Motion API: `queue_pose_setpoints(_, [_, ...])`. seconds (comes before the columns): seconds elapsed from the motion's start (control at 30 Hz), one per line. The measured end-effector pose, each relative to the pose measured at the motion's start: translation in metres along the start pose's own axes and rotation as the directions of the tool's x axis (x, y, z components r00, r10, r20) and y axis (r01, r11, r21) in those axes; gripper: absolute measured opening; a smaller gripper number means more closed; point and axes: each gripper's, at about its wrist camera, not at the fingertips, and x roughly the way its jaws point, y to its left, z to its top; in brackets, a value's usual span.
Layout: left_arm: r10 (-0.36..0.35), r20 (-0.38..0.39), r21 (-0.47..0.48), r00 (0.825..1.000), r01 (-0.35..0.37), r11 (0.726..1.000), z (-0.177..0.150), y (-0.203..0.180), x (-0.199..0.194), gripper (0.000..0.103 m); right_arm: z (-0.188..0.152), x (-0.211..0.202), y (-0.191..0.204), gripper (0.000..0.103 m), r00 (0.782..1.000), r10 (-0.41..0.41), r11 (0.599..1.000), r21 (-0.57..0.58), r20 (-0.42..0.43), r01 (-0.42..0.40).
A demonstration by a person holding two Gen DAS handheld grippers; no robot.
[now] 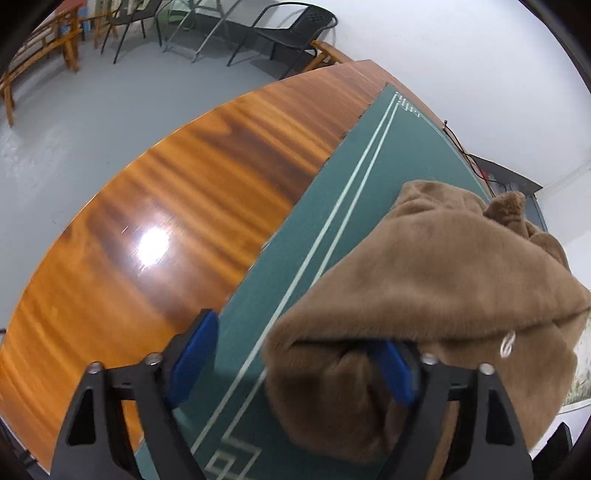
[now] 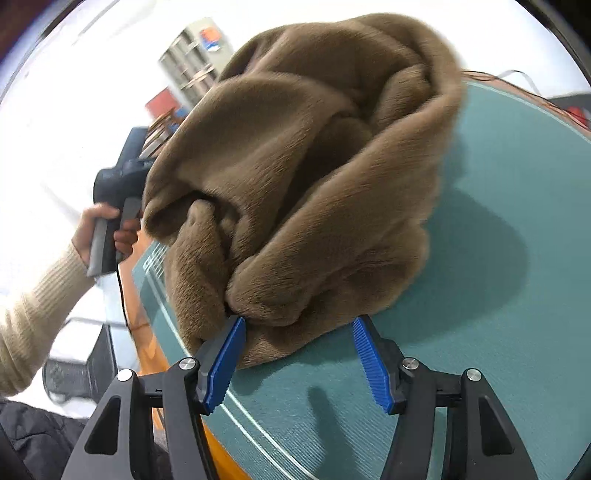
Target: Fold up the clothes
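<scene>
Nearest the left wrist camera, the left gripper (image 1: 295, 363) points down at a green mat (image 1: 343, 206) with its blue pads (image 1: 192, 356) spread apart. One pad stands clear over the mat; the other is partly buried under a fold of the brown furry garment (image 1: 436, 288), which drapes over that finger. The pads do not press together on the cloth, so the jaws stand released with the fabric lying against one side only.

From the right wrist camera, the right gripper (image 2: 299, 363) is likewise spread. Its left-hand pad (image 2: 225, 363) touches the lower edge of the brown furry garment (image 2: 303, 177), while the other pad stands apart over bare mat (image 2: 491, 295). Nothing is clamped between them.

Beyond the fingers, the garment sits in a crumpled, bunched heap on the mat, with deep folds and a rolled edge toward the top. It casts a shadow on the mat at its right side in this view.

Pale double lines (image 1: 354, 192) and a key pattern run along the mat's border. The mat lies on a glossy wooden table (image 1: 177, 206).

To the left in the right wrist view, a hand (image 2: 99, 232) in a cream ribbed sleeve (image 2: 37, 310) grips the handle of the other gripper, just beside the garment.

Farther off stand dark metal chairs (image 1: 291, 33) and a wooden bench (image 1: 44, 48) on a grey floor.
</scene>
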Motion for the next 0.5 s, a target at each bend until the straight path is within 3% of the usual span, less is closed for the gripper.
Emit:
queue_pose_setpoints(0.03, [-0.043, -0.028, -0.013, 0.999, 0.043, 0.999, 0.003, -0.001, 0.005, 0.036, 0.000, -0.007, -0.007, 0.063, 1.000, -0.006, 0.999, 0.041, 0.019, 0.005])
queue_pose_setpoints(0.07, [-0.081, -0.060, -0.036, 0.995, 0.079, 0.996, 0.004, -0.003, 0.009, 0.020, 0.001, -0.013, -0.014, 0.063, 0.999, -0.013, 0.997, 0.081, 0.038, 0.010])
queue_pose_setpoints(0.13, [-0.080, -0.066, -0.020, 0.995, 0.079, 0.997, 0.002, -0.011, 0.010, 0.011, 0.003, -0.026, -0.029, 0.063, 0.997, -0.022, 0.986, 0.166, 0.080, 0.008])
queue_pose_setpoints(0.3, [-0.101, -0.038, 0.036, 0.994, 0.103, 0.994, -0.008, -0.029, -0.009, 0.008, 0.025, -0.047, -0.054, 0.063, 0.986, -0.014, 0.949, 0.312, 0.166, -0.039])
queue_pose_setpoints(0.4, [-0.123, -0.023, 0.055, 0.992, 0.124, 0.991, -0.014, -0.035, -0.024, 0.008, 0.044, -0.040, -0.057, 0.063, 0.983, 0.001, 0.942, 0.329, 0.184, -0.062])
queue_pose_setpoints(0.5, [-0.152, -0.012, 0.063, 0.988, 0.152, 0.986, -0.012, -0.039, -0.039, 0.008, 0.061, -0.007, -0.054, 0.063, 0.992, -0.007, 0.949, 0.314, 0.123, -0.032])
